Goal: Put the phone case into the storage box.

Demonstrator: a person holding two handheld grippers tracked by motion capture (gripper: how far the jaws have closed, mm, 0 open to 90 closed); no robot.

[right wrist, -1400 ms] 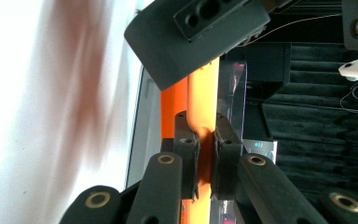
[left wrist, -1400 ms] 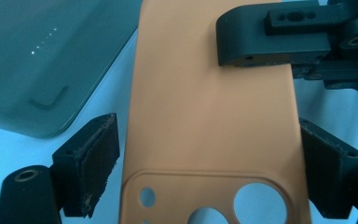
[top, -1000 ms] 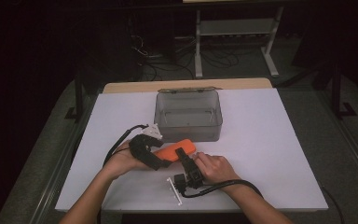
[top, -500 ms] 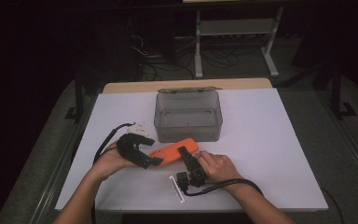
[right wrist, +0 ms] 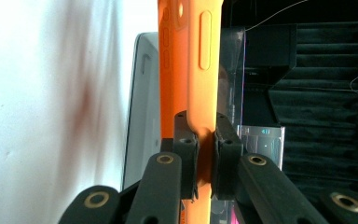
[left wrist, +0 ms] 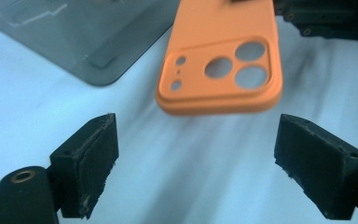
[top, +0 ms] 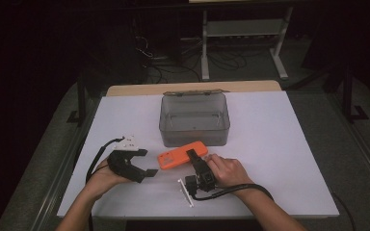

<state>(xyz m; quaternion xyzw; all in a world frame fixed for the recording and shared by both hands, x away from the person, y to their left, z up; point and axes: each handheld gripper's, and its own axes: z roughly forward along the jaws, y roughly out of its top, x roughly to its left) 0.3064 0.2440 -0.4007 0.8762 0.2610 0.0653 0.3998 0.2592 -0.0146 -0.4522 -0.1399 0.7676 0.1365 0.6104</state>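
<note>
Beside phone case [top: 182, 155]: left hand [top: 107, 177] (knuckles up)

Left gripper [top: 150, 172]: we see a black body, blocky black pads, one brass rivet.
Right gripper [top: 193, 155]: we note black linked arms with brass rivets.
Cables [top: 231, 188]: we see black ones trailing from both.
Forearms [top: 265, 209]: we see no sleeves.
</note>
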